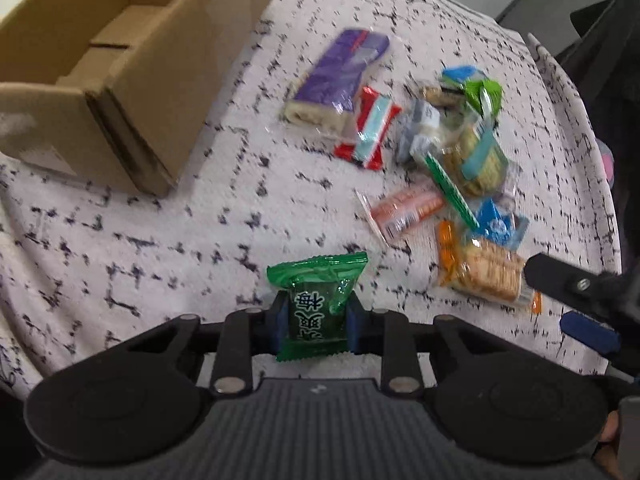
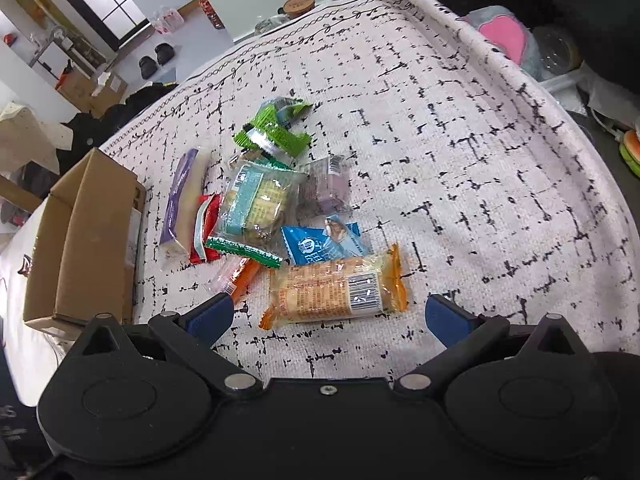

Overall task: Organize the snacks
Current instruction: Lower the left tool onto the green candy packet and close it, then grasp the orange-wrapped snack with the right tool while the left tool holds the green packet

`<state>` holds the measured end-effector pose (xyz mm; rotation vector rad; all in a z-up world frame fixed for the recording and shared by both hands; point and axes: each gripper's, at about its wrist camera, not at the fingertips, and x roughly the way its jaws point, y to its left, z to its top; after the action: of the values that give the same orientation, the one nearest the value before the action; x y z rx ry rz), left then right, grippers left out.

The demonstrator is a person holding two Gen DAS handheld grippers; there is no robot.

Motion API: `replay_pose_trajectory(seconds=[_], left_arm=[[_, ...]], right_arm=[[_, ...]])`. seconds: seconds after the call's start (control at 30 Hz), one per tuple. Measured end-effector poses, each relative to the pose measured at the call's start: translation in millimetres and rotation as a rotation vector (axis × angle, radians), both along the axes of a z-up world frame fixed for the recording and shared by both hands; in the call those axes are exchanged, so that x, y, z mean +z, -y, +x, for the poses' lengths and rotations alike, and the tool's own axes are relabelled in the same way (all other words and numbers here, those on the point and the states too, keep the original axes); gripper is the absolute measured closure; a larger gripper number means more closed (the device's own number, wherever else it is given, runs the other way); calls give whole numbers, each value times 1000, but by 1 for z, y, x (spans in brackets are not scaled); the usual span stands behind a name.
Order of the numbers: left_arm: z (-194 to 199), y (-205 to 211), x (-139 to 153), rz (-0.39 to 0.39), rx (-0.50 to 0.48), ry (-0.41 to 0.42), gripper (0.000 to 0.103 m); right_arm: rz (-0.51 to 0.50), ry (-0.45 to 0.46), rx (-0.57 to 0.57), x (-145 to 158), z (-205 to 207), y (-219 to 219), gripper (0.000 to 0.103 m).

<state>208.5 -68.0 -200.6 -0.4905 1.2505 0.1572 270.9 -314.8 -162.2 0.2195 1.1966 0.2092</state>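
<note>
My left gripper (image 1: 317, 322) holds the green candy packet (image 1: 318, 300) by its middle, above the cloth, right of the cardboard box (image 1: 132, 80). It seems light and crinkly. My right gripper (image 2: 326, 318) is wide open near the orange cracker pack (image 2: 336, 286).

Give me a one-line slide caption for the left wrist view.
Left claw grips a green candy packet above the patterned tablecloth, cardboard box nearby.

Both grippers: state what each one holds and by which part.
The left gripper is shut on the green candy packet, pinched across the sides of its lower middle. The right gripper is open and holds nothing.
</note>
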Motion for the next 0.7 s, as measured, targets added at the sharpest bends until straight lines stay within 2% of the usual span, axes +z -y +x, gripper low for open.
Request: replay_pose_trajectory(seconds=[0.27,0.43,0.7], left_arm=[[10,-8,15,21,-8,41,76],[13,-11,18,34,-4,58,76],[14,-24,27,68,11,91,76]], right_arm=[[-4,-5,-13,-12,8,-9,0],[-40,-16,-23,-22,16,-19,0],[-127,-6,32,-33,22,-42,0]])
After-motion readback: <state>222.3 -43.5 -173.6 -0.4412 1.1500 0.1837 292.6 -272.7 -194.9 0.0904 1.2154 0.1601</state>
